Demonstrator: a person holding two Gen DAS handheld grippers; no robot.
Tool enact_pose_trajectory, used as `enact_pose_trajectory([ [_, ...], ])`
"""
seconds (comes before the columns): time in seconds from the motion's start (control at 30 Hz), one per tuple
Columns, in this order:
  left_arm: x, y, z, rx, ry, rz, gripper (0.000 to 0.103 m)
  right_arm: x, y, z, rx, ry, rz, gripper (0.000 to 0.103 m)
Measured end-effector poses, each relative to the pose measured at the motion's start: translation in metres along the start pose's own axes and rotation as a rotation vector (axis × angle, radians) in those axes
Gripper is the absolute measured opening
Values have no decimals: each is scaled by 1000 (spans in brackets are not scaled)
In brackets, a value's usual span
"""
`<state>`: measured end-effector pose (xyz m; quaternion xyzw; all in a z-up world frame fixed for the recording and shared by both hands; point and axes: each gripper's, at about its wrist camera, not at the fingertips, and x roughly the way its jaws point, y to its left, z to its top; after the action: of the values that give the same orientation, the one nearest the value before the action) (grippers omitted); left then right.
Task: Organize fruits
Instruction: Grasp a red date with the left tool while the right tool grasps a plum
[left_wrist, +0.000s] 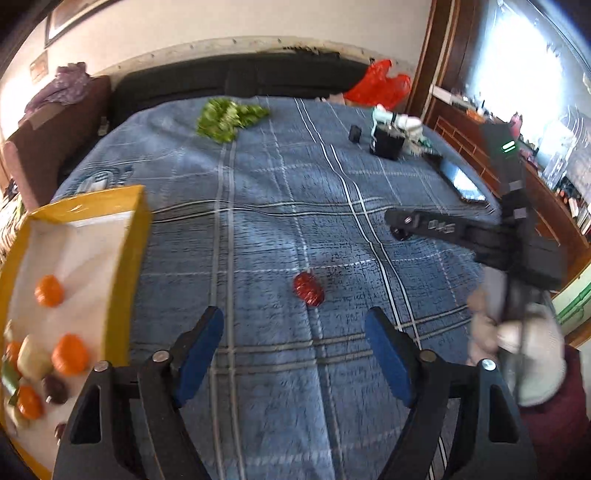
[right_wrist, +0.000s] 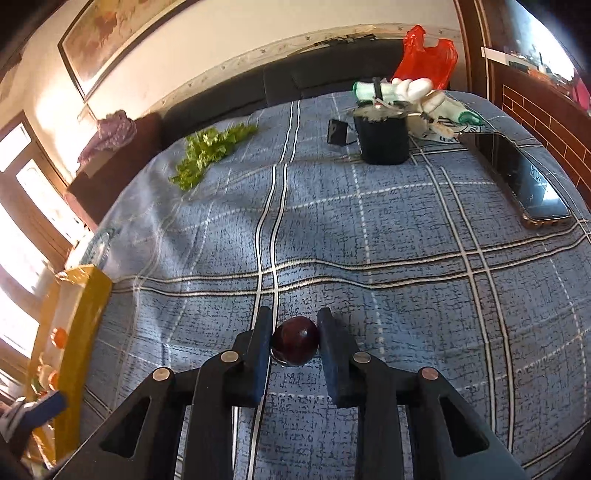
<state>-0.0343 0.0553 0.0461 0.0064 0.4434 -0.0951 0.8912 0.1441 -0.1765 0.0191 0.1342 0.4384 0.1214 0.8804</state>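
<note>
My right gripper (right_wrist: 294, 326) is shut on a dark red round fruit (right_wrist: 296, 339) and holds it just above the blue plaid cloth (right_wrist: 369, 240). My left gripper (left_wrist: 295, 332) is open and empty above the cloth, just right of a yellow box (left_wrist: 122, 266) that holds oranges (left_wrist: 49, 291), a pale fruit and dark fruits. A red strawberry-like fruit (left_wrist: 308, 289) lies on the cloth just ahead of the left gripper. The right gripper also shows in the left wrist view (left_wrist: 397, 225), at right above the cloth. The yellow box (right_wrist: 81, 325) is at the left in the right wrist view.
A bunch of green leaves (right_wrist: 210, 147) lies far left on the cloth. A black pot (right_wrist: 384, 136), a small black box (right_wrist: 338, 132), white-green gloves (right_wrist: 424, 92) and a red plastic bag (right_wrist: 424, 55) stand at the far right. A phone (right_wrist: 524, 181) lies at the right edge.
</note>
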Motion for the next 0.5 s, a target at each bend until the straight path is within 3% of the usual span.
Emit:
enact_pose_trajectory([
  [0.2, 36, -14, 8, 117, 58, 58, 54, -9, 1, 1, 4, -22, -6, 27],
  [0.27, 46, -16, 10, 134, 84, 51, 29, -8, 0, 1, 10, -20, -3, 27],
  [0.33, 55, -16, 11, 141, 112, 45, 19, -7, 1, 1, 6, -17, -6, 27],
  [0.5, 49, -10, 9, 108, 91, 39, 18, -11, 4, 2, -7, -37, -13, 27],
])
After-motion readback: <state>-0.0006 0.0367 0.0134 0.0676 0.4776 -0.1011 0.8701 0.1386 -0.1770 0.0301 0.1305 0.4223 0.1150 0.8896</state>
